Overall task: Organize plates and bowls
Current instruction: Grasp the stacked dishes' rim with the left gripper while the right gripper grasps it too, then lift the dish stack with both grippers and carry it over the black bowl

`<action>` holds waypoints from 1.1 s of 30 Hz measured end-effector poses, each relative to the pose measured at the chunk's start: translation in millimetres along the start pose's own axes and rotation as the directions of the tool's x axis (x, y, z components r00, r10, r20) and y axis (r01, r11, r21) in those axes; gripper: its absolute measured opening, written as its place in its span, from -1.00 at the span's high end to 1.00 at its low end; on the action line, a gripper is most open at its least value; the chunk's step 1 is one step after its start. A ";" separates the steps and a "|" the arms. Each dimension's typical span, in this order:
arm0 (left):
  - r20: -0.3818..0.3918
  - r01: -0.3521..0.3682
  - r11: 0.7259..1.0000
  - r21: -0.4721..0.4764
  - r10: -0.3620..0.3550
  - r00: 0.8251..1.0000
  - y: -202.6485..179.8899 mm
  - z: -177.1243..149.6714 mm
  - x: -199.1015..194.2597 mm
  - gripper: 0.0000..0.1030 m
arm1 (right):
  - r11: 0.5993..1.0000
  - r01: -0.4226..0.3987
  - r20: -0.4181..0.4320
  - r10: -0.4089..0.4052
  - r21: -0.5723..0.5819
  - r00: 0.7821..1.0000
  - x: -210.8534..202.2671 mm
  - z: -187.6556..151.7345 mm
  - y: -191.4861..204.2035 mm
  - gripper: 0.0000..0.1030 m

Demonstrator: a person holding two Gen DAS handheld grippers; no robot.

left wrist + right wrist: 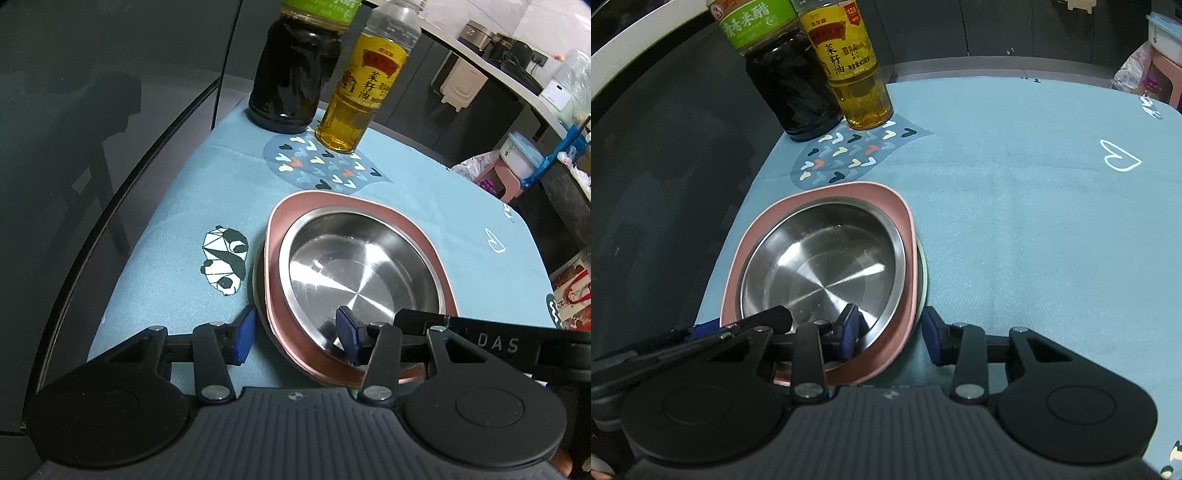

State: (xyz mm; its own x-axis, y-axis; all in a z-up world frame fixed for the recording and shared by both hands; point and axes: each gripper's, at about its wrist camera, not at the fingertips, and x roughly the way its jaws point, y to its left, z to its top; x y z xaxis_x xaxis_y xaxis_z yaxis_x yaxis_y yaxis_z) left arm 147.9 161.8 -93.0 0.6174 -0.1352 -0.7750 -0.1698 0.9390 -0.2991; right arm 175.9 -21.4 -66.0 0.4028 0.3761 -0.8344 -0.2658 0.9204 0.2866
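I note the steel plate (354, 273) nested in the pink plate (291, 210) on the blue cloth (177, 206). My left gripper (295, 336) and right gripper (890, 334) each straddle the stack's near rim, pads apart.

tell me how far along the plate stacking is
Done: the steel plate sits nested in the pink plate, with another dish's edge below. In hand: the left gripper and right gripper each straddle the stack's near rim, jaws not visibly pressing. Left: likely gripping and moving the stack.
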 end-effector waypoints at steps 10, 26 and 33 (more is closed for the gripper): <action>0.070 0.018 0.999 0.033 -0.020 0.997 -12.6 -4.1 -37.7 0.16 | 1.000 -0.017 0.075 0.016 0.003 0.997 -37.3 -12.2 2.4 0.27; 0.111 0.077 0.986 0.144 -0.094 0.989 -66.4 -45.4 -94.7 0.16 | 0.999 -0.013 0.204 0.004 0.040 0.979 -119.7 -61.7 -21.5 0.27; 0.083 0.109 0.973 0.202 -0.128 0.988 -91.1 -73.2 -107.7 0.15 | 0.994 -0.008 0.219 -0.016 0.107 0.975 -140.2 -92.0 -46.1 0.27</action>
State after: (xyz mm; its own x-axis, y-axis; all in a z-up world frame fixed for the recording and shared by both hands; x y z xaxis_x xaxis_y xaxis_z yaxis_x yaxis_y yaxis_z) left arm 40.7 67.7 -23.1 0.6955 -0.2276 -0.6815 0.0571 0.9630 -0.2633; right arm 51.1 -126.4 -5.5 0.5894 0.3757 -0.7152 -0.1734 0.9235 0.3422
